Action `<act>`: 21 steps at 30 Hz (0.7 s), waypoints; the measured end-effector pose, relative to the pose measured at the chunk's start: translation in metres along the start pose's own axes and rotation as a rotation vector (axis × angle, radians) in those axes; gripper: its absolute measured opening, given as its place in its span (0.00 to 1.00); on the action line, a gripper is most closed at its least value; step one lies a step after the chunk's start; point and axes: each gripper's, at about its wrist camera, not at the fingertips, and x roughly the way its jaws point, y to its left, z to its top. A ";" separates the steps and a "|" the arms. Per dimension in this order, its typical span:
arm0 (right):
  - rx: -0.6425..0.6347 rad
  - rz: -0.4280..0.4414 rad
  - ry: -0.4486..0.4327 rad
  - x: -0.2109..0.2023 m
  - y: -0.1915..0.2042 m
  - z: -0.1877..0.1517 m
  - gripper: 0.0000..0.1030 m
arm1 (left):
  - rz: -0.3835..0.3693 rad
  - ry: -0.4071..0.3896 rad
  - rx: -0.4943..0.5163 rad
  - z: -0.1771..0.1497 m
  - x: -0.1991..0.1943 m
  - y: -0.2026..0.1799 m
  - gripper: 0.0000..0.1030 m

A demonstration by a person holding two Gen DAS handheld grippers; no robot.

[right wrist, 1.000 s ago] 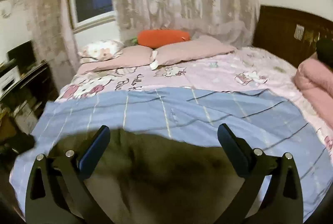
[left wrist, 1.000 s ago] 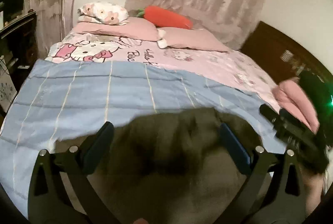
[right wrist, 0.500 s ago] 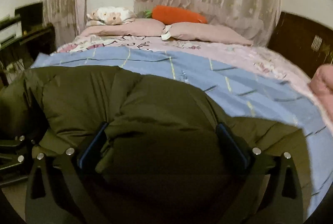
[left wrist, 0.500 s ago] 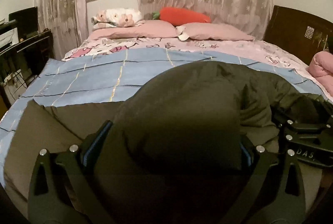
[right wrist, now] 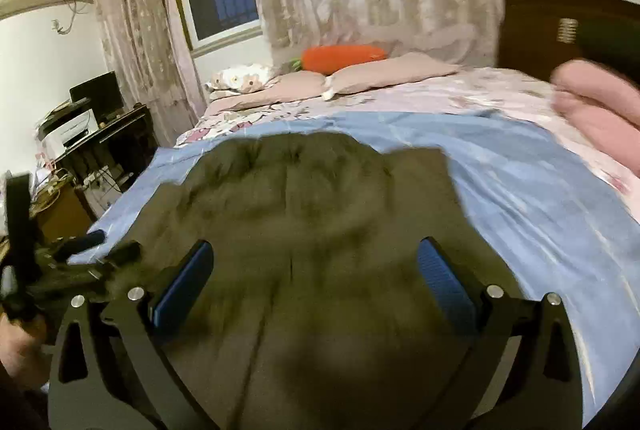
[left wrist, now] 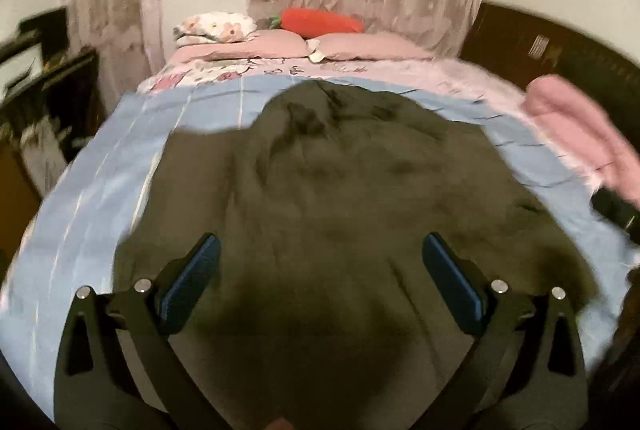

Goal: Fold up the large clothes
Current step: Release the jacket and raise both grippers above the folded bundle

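An olive-green padded jacket point(left wrist: 340, 190) is spread on the blue plaid sheet point(right wrist: 540, 190) at the bed's near end. Left gripper point(left wrist: 320, 262) and right gripper point(right wrist: 316, 266) are held wide open above it, nothing gripped. Pink pillows point(right wrist: 384, 72) are seen far.

We see the dark green coat point(left wrist: 340, 190) filling the bed's middle, with open blue sheet point(left wrist: 108, 182) at 9 o'clock and point(right wrist: 540, 190) at 3 o'clock. The rolled pink quilt point(left wrist: 580, 126) blocks 2 o'clock, and pillows point(left wrist: 360, 44) and a carrot plush point(left wrist: 320, 22) close off 12 o'clock. A cluttered desk point(right wrist: 100, 138) crowds the bed's left edge.
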 end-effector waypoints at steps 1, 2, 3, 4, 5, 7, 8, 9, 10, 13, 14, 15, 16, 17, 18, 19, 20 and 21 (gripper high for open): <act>-0.019 -0.010 0.000 -0.028 0.004 -0.018 0.99 | -0.005 -0.004 -0.013 -0.015 -0.021 -0.005 0.98; -0.059 -0.027 0.010 -0.056 0.009 -0.040 0.99 | -0.014 0.005 -0.027 -0.036 -0.047 -0.013 0.98; -0.092 -0.041 0.016 -0.072 0.013 -0.053 0.99 | -0.021 0.017 -0.038 -0.055 -0.069 -0.020 0.98; -0.126 -0.046 0.014 -0.086 0.018 -0.067 0.99 | -0.020 0.022 -0.038 -0.067 -0.081 -0.025 0.98; -0.160 -0.047 0.003 -0.100 0.023 -0.080 0.99 | -0.016 0.025 -0.020 -0.085 -0.096 -0.034 0.98; -0.235 -0.075 -0.006 -0.121 0.033 -0.104 0.99 | -0.006 0.024 0.035 -0.108 -0.113 -0.049 0.98; -0.261 -0.086 -0.011 -0.128 0.037 -0.112 0.99 | 0.003 0.036 0.090 -0.122 -0.120 -0.060 0.98; -0.277 -0.090 -0.022 -0.134 0.041 -0.121 0.99 | 0.010 0.041 0.118 -0.130 -0.123 -0.068 0.98; -0.275 -0.090 -0.031 -0.139 0.042 -0.128 0.99 | 0.020 0.043 0.134 -0.135 -0.125 -0.071 0.98; -0.273 -0.100 -0.035 -0.145 0.044 -0.143 0.99 | 0.017 0.054 0.126 -0.153 -0.134 -0.069 0.98; -0.284 -0.098 -0.027 -0.144 0.045 -0.149 0.99 | 0.017 0.063 0.122 -0.154 -0.134 -0.067 0.98; -0.288 -0.099 -0.018 -0.144 0.044 -0.152 0.99 | 0.022 0.073 0.117 -0.158 -0.134 -0.065 0.98; -0.287 -0.102 -0.016 -0.143 0.042 -0.153 0.99 | 0.028 0.077 0.113 -0.159 -0.133 -0.063 0.98; -0.283 -0.104 -0.014 -0.144 0.041 -0.156 0.99 | 0.034 0.084 0.108 -0.161 -0.132 -0.060 0.98; -0.270 -0.101 -0.006 -0.142 0.038 -0.156 0.99 | 0.040 0.089 0.102 -0.162 -0.130 -0.057 0.98; -0.252 -0.094 0.007 -0.141 0.035 -0.156 0.99 | 0.046 0.094 0.093 -0.162 -0.129 -0.054 0.98; -0.209 -0.079 0.023 -0.139 0.028 -0.154 0.99 | 0.051 0.100 0.079 -0.164 -0.127 -0.050 0.98; -0.172 -0.068 0.032 -0.137 0.023 -0.151 0.99 | 0.050 0.106 0.059 -0.162 -0.125 -0.047 0.98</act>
